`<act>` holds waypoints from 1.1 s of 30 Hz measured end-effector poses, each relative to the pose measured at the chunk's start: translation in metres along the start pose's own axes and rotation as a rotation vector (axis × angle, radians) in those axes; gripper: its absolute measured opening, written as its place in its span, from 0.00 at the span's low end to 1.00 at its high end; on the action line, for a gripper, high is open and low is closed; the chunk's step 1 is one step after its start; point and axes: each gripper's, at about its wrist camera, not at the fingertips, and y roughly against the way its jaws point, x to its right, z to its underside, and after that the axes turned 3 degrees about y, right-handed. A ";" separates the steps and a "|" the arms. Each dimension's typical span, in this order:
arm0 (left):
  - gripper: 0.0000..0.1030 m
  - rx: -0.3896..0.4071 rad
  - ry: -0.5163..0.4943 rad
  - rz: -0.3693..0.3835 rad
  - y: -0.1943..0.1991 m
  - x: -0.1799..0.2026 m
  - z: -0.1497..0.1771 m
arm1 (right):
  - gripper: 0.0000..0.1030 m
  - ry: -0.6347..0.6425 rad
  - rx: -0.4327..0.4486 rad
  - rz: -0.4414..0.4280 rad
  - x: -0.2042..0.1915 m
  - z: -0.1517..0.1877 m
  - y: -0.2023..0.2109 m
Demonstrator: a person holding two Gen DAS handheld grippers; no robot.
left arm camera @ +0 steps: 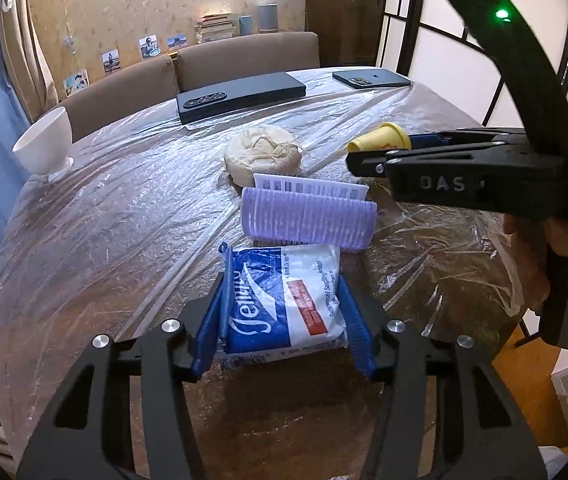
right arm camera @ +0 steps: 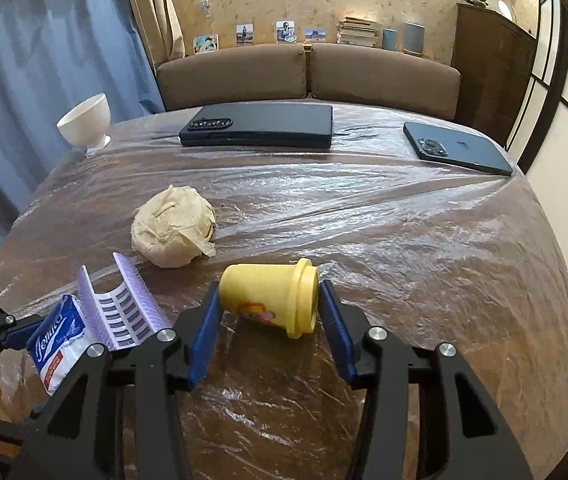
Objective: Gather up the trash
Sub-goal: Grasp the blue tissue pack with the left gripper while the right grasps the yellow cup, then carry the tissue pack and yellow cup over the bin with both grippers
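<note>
My left gripper (left arm camera: 280,312) has its jaws snug around the tissue pack (left arm camera: 284,300) at the table's (right arm camera: 404,240) near edge, ready to lift. My right gripper (right arm camera: 270,312) brackets the yellow cup (right arm camera: 270,296) lying sideways, jaws wide, contact unclear.

Blue-white tissue pack (left arm camera: 284,300) is laid flat at table's near edge. Crumpled beige paper ball (right arm camera: 173,232) is seen mid-table. Yellow tub (right arm camera: 270,298) is tipped on its side.
</note>
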 end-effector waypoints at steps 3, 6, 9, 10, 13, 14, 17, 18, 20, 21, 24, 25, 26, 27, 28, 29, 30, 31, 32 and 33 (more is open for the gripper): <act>0.53 0.006 0.020 0.005 0.004 -0.003 0.000 | 0.47 -0.010 0.014 -0.006 0.002 0.002 0.010; 0.53 0.011 0.052 0.032 0.009 -0.007 -0.001 | 0.47 -0.020 0.028 -0.016 0.003 0.007 0.021; 0.53 0.018 0.072 0.047 0.016 -0.010 -0.001 | 0.47 -0.031 0.037 -0.034 0.003 0.013 0.032; 0.53 0.020 0.075 0.051 0.018 -0.011 0.000 | 0.47 -0.034 0.039 -0.040 0.003 0.015 0.035; 0.53 0.025 0.073 0.045 0.024 -0.013 0.002 | 0.47 -0.036 0.040 -0.057 -0.001 0.022 0.045; 0.53 0.025 0.072 0.041 0.025 -0.013 0.003 | 0.47 -0.035 0.039 -0.061 -0.002 0.025 0.047; 0.53 0.013 0.075 0.033 0.026 -0.015 0.008 | 0.47 -0.032 0.031 -0.081 -0.009 0.034 0.054; 0.53 0.010 0.077 0.031 0.026 -0.016 0.009 | 0.47 -0.031 0.028 -0.088 -0.011 0.037 0.056; 0.53 0.004 0.084 0.031 0.027 -0.018 0.012 | 0.47 -0.026 0.017 -0.104 -0.016 0.045 0.059; 0.53 0.002 0.089 0.030 0.028 -0.018 0.014 | 0.47 -0.022 0.010 -0.113 -0.020 0.049 0.060; 0.53 -0.001 0.098 0.026 0.030 -0.021 0.018 | 0.47 -0.006 -0.007 -0.129 -0.027 0.059 0.063; 0.53 -0.003 0.103 0.025 0.032 -0.021 0.019 | 0.47 -0.002 -0.011 -0.132 -0.029 0.061 0.063; 0.53 -0.005 0.109 0.024 0.033 -0.022 0.021 | 0.47 0.002 -0.017 -0.138 -0.031 0.064 0.064; 0.53 -0.007 0.115 0.025 0.033 -0.023 0.022 | 0.47 0.004 -0.020 -0.142 -0.033 0.066 0.066; 0.53 -0.009 0.120 0.027 0.035 -0.023 0.023 | 0.47 0.009 -0.024 -0.148 -0.035 0.070 0.067; 0.53 -0.010 0.125 0.029 0.036 -0.024 0.024 | 0.47 0.014 -0.026 -0.150 -0.037 0.072 0.069; 0.53 -0.010 0.127 0.028 0.038 -0.024 0.026 | 0.47 0.022 -0.026 -0.152 -0.040 0.074 0.071; 0.53 -0.011 0.127 0.026 0.039 -0.024 0.027 | 0.47 0.026 -0.026 -0.152 -0.041 0.076 0.073; 0.53 -0.012 0.127 0.025 0.041 -0.024 0.029 | 0.47 0.030 -0.027 -0.155 -0.043 0.078 0.075; 0.53 -0.013 0.127 0.025 0.042 -0.024 0.030 | 0.47 0.032 -0.029 -0.161 -0.045 0.081 0.077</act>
